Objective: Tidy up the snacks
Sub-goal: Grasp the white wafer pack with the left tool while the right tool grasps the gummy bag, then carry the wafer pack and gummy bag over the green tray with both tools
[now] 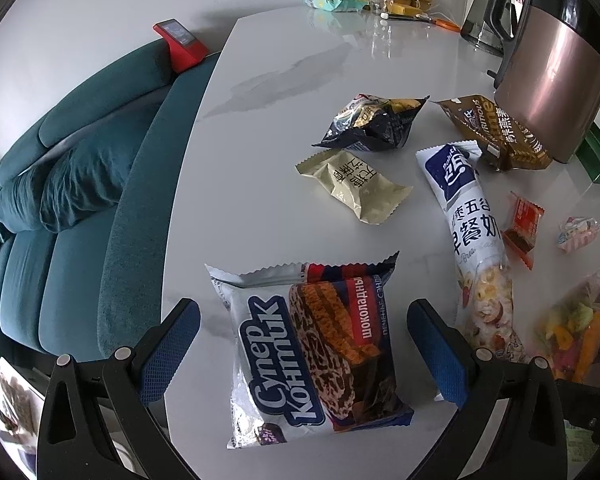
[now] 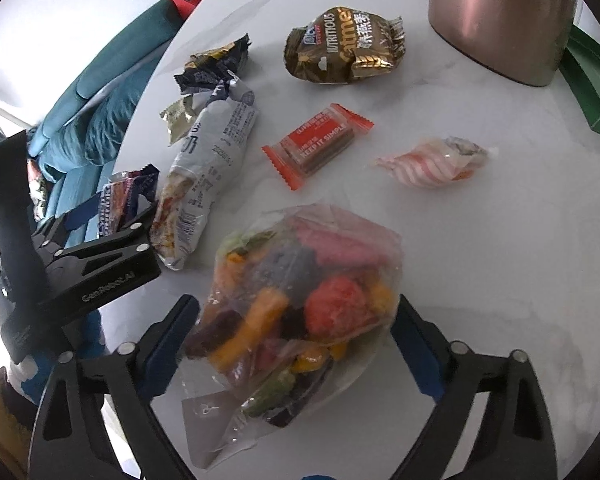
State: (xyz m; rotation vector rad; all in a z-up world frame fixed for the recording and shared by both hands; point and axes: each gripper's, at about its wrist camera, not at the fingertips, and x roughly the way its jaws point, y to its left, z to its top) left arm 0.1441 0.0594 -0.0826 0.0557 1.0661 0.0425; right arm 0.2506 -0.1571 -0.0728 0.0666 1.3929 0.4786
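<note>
1. Left wrist view: the left tongs (image 1: 303, 354) stand released, their blue pads on either side of the Супер Контик biscuit pack (image 1: 312, 356), which lies flat on the white surface (image 1: 260, 128) near its front edge. No pad touches the wrapper yet.
2. That pack's long axis runs away from the camera, roughly in line with the fingers, so its narrower width sits across the opening. I judge that a short advance and a squeeze would take it.
3. Right wrist view: the right tongs (image 2: 294, 344) are also released and straddle the clear bag of coloured snacks (image 2: 300, 304). The bag bulges between the pads and looks close to both; whether it touches them I cannot tell.
4. Each hand is nearest its own item: the left to the biscuit pack, the right to the clear bag. The left tongs appear in the right view, just beside the tall cereal pouch (image 2: 204, 168).
5. Count of snacks on the surface, one of each: biscuit pack, clear bag, tall cereal pouch, gold wrapped cake (image 1: 354, 186), dark crumpled packet (image 1: 370, 124), brown oatmeal packet (image 2: 342, 46), orange-wrapped bar (image 2: 318, 144), pink striped candy (image 2: 432, 162). Eight in all.
6. A copper-coloured kettle (image 1: 556, 76) stands behind the snacks, touching or just overlapping the oatmeal packet.
</note>
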